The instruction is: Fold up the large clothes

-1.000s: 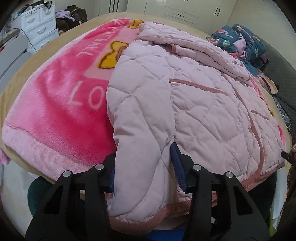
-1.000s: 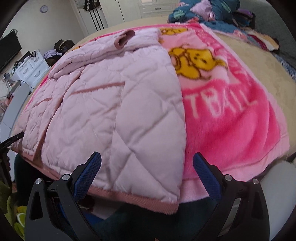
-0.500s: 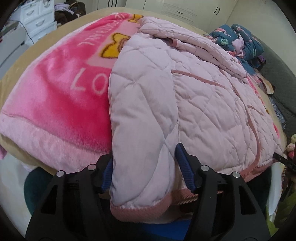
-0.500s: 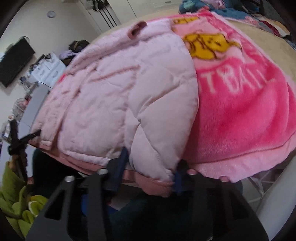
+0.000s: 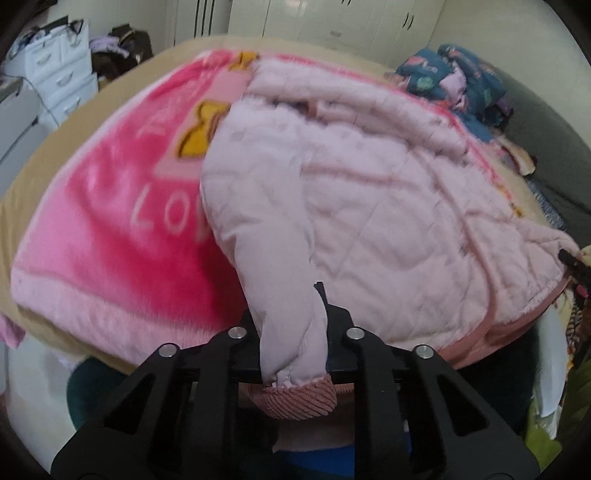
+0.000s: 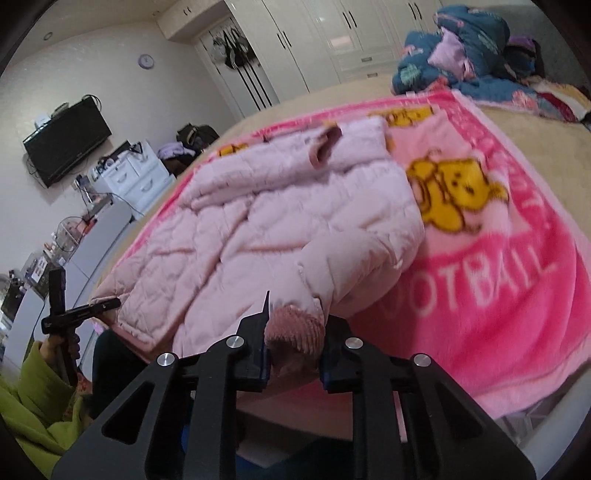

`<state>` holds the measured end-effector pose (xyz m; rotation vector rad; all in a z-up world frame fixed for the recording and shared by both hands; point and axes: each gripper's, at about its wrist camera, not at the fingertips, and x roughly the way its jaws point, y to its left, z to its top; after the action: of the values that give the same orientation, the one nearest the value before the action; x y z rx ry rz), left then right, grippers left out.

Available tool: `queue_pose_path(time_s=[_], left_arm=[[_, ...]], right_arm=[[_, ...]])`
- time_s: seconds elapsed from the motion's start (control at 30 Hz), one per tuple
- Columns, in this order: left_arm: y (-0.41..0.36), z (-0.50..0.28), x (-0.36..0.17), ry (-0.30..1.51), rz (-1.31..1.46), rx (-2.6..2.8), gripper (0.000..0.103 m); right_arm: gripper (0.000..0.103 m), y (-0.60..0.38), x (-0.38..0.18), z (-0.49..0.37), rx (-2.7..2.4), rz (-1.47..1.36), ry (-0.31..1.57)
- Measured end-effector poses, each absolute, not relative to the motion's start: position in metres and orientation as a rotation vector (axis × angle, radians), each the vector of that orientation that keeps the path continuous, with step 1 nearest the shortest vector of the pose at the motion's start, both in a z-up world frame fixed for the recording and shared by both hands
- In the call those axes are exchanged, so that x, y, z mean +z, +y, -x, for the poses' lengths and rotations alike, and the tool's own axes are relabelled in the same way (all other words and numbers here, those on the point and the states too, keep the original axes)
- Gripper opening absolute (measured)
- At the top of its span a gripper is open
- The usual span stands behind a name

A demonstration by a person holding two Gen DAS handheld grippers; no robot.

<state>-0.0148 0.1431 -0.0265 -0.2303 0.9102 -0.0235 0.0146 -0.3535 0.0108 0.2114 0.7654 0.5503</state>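
Both grippers risen since earlier frame, jaws just closed: left gripper (image 5: pixel 291 332) and right gripper (image 6: pixel 293 347) pinch hem corners of pale pink quilted jacket (image 5: pixel 369 206), lifting it off bright pink plush blanket (image 6: pixel 498 295) on bed; white wardrobes (image 6: pixel 332 33) behind.

Left tool (image 5: pixel 291 332): jaws have just closed and clamp a pinch of jacket (image 5: pixel 369 206) hem, pointing steeply down toward 12 o'clock. Right tool (image 6: pixel 293 339): jaws likewise just closed, pinching the ribbed hem. The left hand (image 6: pixel 64 345), green-sleeved, appears at 8 o'clock in the right view.
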Motion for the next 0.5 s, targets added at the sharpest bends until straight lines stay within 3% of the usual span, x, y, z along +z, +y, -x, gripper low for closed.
queue_pose_path(time_s=[0.5], left_arm=[[0.137, -0.025, 0.047, 0.719, 0.217, -0.055, 0.009]], right_arm=[[0.016, -0.351, 0.062, -0.048, 0.552, -0.213, 0.634]])
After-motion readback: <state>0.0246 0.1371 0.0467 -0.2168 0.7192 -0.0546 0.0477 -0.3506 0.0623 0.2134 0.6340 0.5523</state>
